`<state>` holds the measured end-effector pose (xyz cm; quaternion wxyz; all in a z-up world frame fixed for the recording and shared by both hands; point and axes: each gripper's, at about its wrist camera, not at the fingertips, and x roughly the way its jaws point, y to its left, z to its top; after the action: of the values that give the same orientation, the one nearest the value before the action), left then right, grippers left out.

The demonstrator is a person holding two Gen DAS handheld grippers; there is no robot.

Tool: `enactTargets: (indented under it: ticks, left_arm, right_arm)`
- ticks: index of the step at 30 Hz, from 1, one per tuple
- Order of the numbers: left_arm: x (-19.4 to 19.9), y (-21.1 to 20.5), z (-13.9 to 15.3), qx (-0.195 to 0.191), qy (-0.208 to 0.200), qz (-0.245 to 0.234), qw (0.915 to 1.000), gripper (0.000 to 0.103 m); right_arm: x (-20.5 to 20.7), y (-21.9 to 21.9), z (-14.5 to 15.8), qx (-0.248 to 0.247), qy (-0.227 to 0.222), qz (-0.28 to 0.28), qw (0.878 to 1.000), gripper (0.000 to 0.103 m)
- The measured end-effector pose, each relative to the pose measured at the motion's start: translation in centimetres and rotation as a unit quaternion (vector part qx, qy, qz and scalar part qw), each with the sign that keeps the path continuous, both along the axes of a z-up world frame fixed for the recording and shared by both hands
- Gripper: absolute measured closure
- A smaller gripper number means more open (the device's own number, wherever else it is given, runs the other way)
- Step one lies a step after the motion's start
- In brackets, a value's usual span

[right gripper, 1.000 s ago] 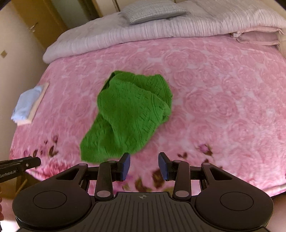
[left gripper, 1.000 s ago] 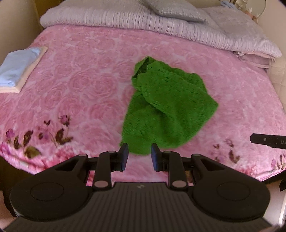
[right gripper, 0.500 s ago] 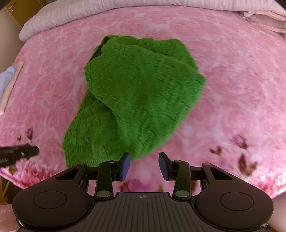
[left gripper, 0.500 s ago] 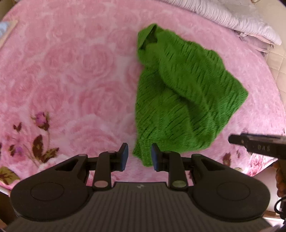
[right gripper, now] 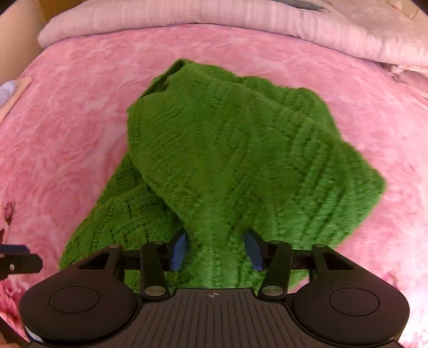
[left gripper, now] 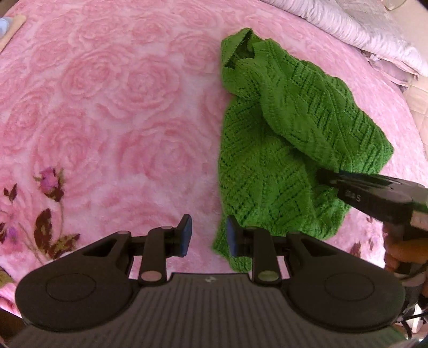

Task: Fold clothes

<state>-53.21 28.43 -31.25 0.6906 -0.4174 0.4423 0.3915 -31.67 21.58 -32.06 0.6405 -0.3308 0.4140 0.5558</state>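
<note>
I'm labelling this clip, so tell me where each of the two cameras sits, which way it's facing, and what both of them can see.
Left wrist: rides on the left gripper, looking forward and down over the pink bedspread; its open fingers sit at the near left corner of the green knit sweater, and the right gripper enters from the right.
Right wrist: rides on the right gripper, facing the headboard-side quilt; its open fingers straddle sweater fabric.
Shared: sweater, bedspread, quilt; each view catches part of the other gripper.
</note>
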Motion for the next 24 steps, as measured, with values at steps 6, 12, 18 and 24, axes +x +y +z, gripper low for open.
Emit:
enactTargets:
  ticks: [6, 12, 18, 24]
  left_arm:
    - [0.8, 0.4, 0.6, 0.009, 0.009, 0.015, 0.9998, 0.081]
    - [3.9, -0.1, 2.0, 0.032, 0.005, 0.008, 0.9995, 0.081]
    - [9.3, -1.6, 1.2, 0.025, -0.007, -0.026, 0.9993, 0.081]
    - [13.3, -3.6, -0.6, 0.005, -0.006, -0.052, 0.9986, 0.081]
  right_arm:
    - [3.7, -3.0, 3.9, 0.088, 0.079, -0.006, 0.993, 0.098]
    - [17.0, -10.9, 11.2, 0.210, 0.111, -0.238, 0.942, 0.099]
    - [30.1, -20.8, 6.2, -0.016, 0.078, -0.507, 0.858, 0.095]
    - [30.6, -22.5, 3.4, -0.069, 0.054, -0.448, 0.890, 0.072]
